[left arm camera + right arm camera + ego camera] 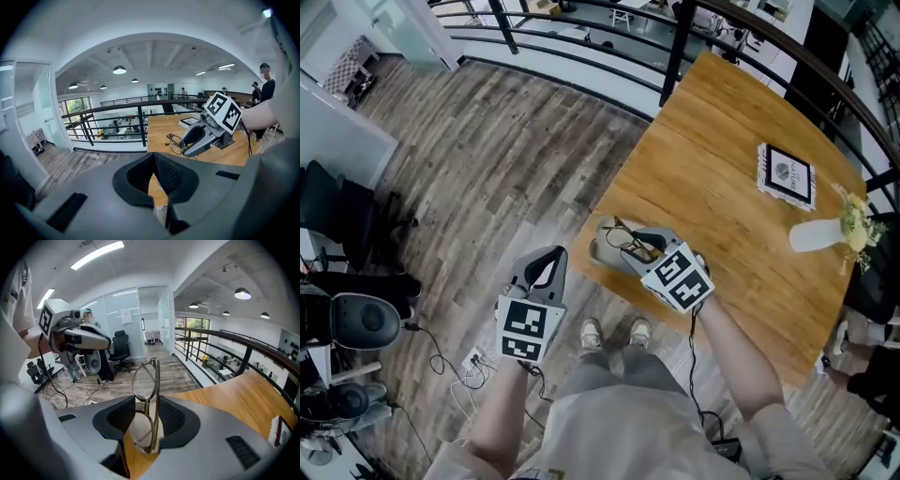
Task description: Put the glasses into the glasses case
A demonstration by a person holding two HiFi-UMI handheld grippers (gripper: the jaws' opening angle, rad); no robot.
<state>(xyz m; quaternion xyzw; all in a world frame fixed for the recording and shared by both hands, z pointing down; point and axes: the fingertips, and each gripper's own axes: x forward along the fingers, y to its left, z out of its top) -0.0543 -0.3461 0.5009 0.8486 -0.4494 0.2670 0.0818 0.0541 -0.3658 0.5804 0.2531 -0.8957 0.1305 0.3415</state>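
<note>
Right gripper point(143, 413) clamping upright glasses point(145, 380), over wooden table point(234, 399) — left gripper point(153, 161) closed, empty

Head view steeply down, gripper views face each other, sharing glasses point(629, 243)

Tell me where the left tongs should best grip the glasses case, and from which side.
Probably its left end, coming from the left over the table edge. The glasses case lies at the table's near corner, and the right tongs hold the glasses over its right part, so only that end is free. The left tongs, now shut, must open first.
</note>
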